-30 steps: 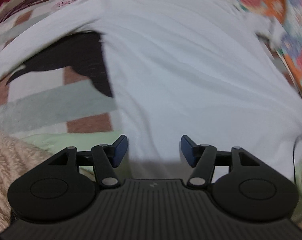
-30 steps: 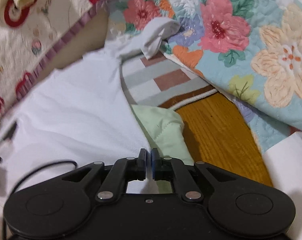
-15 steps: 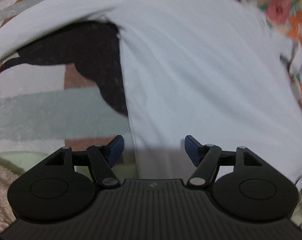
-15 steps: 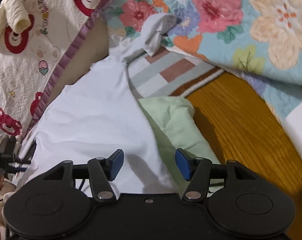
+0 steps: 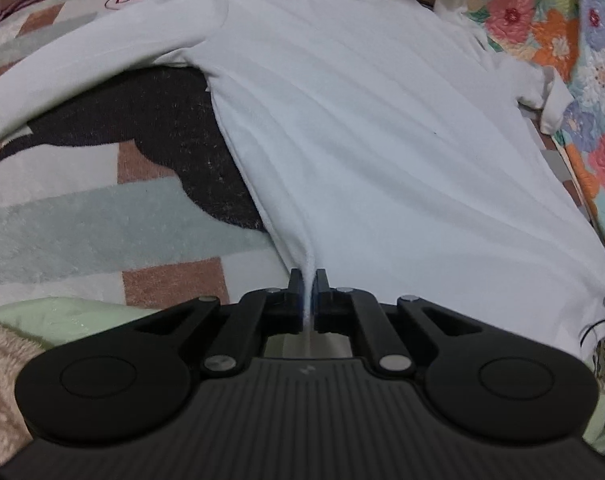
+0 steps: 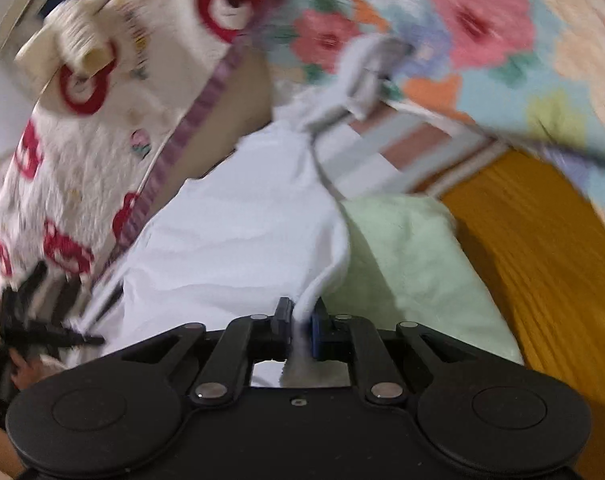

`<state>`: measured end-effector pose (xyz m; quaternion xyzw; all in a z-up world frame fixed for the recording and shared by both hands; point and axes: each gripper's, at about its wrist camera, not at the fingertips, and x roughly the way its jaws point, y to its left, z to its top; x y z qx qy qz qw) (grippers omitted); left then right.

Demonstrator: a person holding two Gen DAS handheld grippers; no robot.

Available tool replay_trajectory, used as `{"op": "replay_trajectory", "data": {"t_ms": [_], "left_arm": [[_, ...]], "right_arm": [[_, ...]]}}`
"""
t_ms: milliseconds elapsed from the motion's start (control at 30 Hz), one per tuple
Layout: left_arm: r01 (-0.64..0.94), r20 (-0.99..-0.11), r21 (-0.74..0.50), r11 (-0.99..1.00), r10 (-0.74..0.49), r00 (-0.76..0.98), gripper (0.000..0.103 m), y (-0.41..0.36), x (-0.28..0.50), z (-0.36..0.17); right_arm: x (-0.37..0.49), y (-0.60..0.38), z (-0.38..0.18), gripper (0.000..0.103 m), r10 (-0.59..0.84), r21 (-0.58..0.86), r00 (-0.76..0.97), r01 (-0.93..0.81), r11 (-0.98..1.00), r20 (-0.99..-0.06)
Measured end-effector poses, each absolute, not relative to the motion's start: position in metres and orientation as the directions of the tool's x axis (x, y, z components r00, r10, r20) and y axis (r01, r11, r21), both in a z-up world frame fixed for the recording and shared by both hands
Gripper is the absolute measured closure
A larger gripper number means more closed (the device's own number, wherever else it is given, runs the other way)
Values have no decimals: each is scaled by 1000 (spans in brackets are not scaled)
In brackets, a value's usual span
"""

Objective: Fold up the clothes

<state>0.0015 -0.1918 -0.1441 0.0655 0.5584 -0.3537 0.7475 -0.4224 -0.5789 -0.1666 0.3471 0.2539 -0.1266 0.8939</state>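
A white long-sleeved shirt (image 5: 362,128) lies spread on a patchwork blanket (image 5: 62,220), one sleeve (image 5: 82,68) reaching left. My left gripper (image 5: 309,296) is shut on the shirt's near hem corner, and the cloth runs taut from the jaws. In the right wrist view the same shirt (image 6: 238,240) lies ahead. My right gripper (image 6: 300,320) is shut on the other hem corner, with a fold of white cloth pinched between the pads.
A floral quilt (image 5: 574,40) borders the right; it also shows in the right wrist view (image 6: 482,28). A red-and-white bear blanket (image 6: 82,120) lies on the left. A pale green cloth (image 6: 402,248) and a wooden surface (image 6: 542,248) sit to the right.
Both grippers were open half a second ago and have now closed on the shirt's hem. The right gripper had opened from shut before that. The right view has swung and blurred.
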Motion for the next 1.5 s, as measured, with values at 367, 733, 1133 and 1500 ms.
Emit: {"op": "replay_trajectory", "data": {"t_ms": [367, 733, 1133, 1500], "left_arm": [[491, -874, -429, 758, -485, -16, 66, -190, 11, -173], [578, -831, -399, 712, -547, 101, 100, -137, 0, -106], [583, -854, -392, 712, -518, 58, 99, -138, -21, -117], [662, -806, -474, 581, -588, -61, 28, -141, -51, -115]], "right_arm": [[-421, -589, -183, 34, -36, 605, 819, 451, 656, -572], [-452, -611, -147, 95, 133, 857, 969, 114, 502, -207], [-438, -600, -128, 95, 71, 666, 856, 343, 662, -512], [-433, -599, -143, 94, -28, 570, 803, 447, 690, -595]]}}
